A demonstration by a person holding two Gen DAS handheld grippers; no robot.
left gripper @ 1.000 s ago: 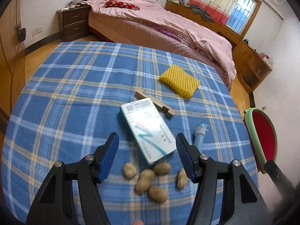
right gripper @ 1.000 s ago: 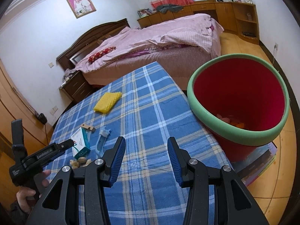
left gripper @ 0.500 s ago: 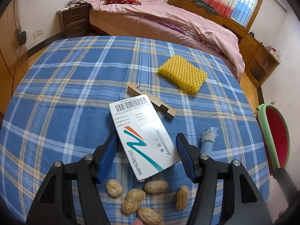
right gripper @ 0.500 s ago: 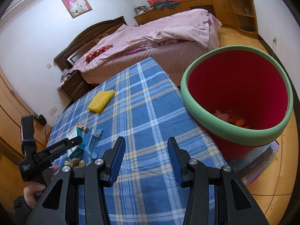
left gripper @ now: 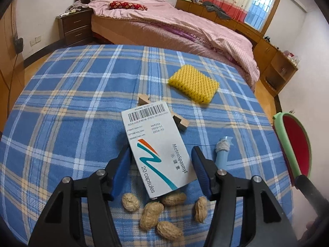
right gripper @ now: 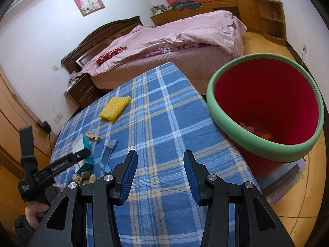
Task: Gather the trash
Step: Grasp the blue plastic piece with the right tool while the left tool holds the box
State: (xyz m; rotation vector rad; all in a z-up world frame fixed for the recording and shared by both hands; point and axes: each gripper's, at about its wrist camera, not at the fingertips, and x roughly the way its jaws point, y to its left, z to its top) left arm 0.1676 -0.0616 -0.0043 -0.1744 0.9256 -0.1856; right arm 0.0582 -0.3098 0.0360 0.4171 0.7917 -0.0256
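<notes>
You set your left gripper [left gripper: 161, 169] wide around the capsule box [left gripper: 156, 150], seemingly untouched, for gripping; right gripper [right gripper: 160, 175] hung open, empty.

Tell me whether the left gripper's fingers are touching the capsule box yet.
Cannot tell. In the left wrist view the left gripper straddles the capsule box; its left finger meets the box's edge, with no plain gap or contact.

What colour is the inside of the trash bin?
Red, with a green rim; the trash bin shows best in the right wrist view.

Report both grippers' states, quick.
Left gripper: open, fingers either side of the medicine box, not gripping.
Right gripper: open, empty.
</notes>
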